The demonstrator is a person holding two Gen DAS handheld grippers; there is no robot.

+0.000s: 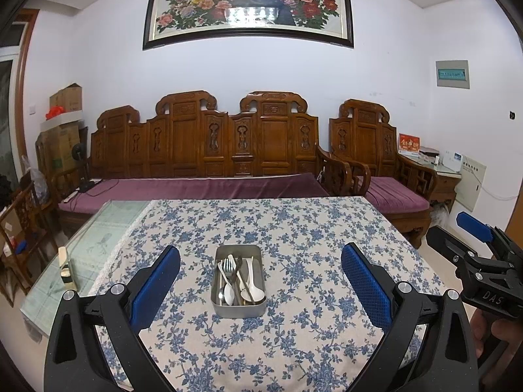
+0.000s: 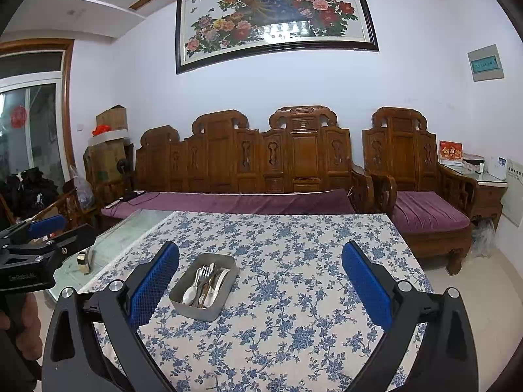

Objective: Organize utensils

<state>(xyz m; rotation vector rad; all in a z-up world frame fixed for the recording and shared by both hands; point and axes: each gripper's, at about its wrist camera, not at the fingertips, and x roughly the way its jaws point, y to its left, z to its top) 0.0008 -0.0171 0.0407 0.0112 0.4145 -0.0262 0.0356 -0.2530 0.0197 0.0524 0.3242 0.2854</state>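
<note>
A grey metal tray (image 1: 238,308) sits on the blue-flowered tablecloth (image 1: 294,228), holding forks, spoons, a white ceramic spoon and dark chopsticks (image 1: 237,276). My left gripper (image 1: 260,263) is open and empty, raised above the table with the tray between its fingers in view. In the right wrist view the tray (image 2: 196,310) with the utensils (image 2: 204,284) lies left of centre. My right gripper (image 2: 260,261) is open and empty, above the cloth to the tray's right. Each gripper shows at the edge of the other's view (image 1: 483,261) (image 2: 29,258).
A small gold-and-black object (image 1: 67,269) stands on the bare glass tabletop (image 1: 94,238) left of the cloth. A carved wooden sofa with purple cushions (image 1: 202,187) and an armchair (image 1: 392,192) stand behind the table.
</note>
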